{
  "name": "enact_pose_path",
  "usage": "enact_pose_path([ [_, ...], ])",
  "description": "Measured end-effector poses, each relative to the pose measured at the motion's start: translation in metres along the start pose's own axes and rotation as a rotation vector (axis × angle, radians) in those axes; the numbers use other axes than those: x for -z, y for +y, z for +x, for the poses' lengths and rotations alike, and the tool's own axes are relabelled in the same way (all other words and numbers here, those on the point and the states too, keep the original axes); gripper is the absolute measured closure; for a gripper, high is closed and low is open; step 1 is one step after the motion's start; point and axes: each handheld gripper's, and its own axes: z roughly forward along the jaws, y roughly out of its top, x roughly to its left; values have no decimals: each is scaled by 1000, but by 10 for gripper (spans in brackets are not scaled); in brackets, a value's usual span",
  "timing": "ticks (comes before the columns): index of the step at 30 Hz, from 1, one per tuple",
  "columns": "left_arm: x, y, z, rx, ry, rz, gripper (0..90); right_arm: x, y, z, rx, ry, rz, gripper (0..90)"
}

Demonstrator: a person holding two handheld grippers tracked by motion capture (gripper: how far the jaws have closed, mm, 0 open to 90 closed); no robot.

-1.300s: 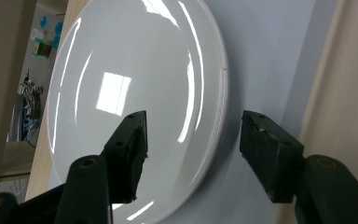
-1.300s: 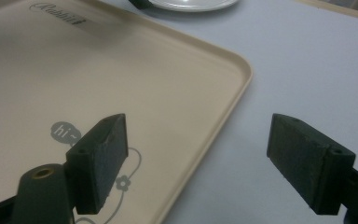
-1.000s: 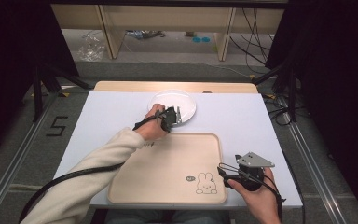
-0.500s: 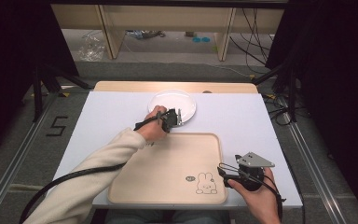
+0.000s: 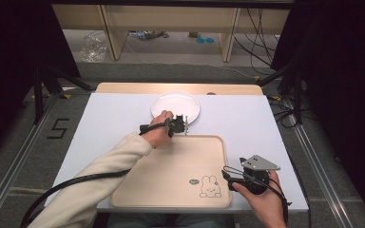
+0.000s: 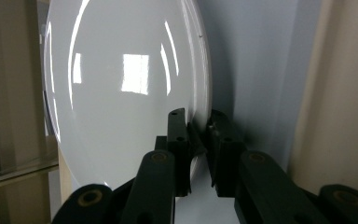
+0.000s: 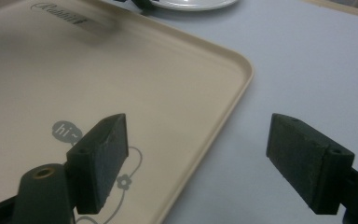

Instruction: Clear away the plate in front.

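Left arm, cream sleeve: reaches to frame centre; left gripper clamped on near rim of white plate (plate upper centre). Right gripper: lower right, jaws wide apart over tray edge. White table; beige tray with rabbit print.

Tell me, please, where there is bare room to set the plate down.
The tray is bare except its printed rabbit; the table is free left of the plate. It is crowded by the left tool on the plate's rim.
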Motion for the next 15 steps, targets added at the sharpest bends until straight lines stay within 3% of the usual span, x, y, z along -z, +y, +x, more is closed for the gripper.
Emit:
enact_pose_path([
  [2, 0, 0, -1, 3, 3, -1, 814, 0, 0, 0, -1, -1, -1, 217],
  [6, 6, 3, 2, -11, 50, -13, 849, 0, 0, 0, 0, -5, -5, 217],
  [12, 22, 2, 16, 41, 106, -27, 880, 0, 0, -1, 5, -8, -8, 218],
  [15, 25, 0, 20, 55, 101, -27, 883, 1, 0, 0, -1, -6, -4, 219],
])
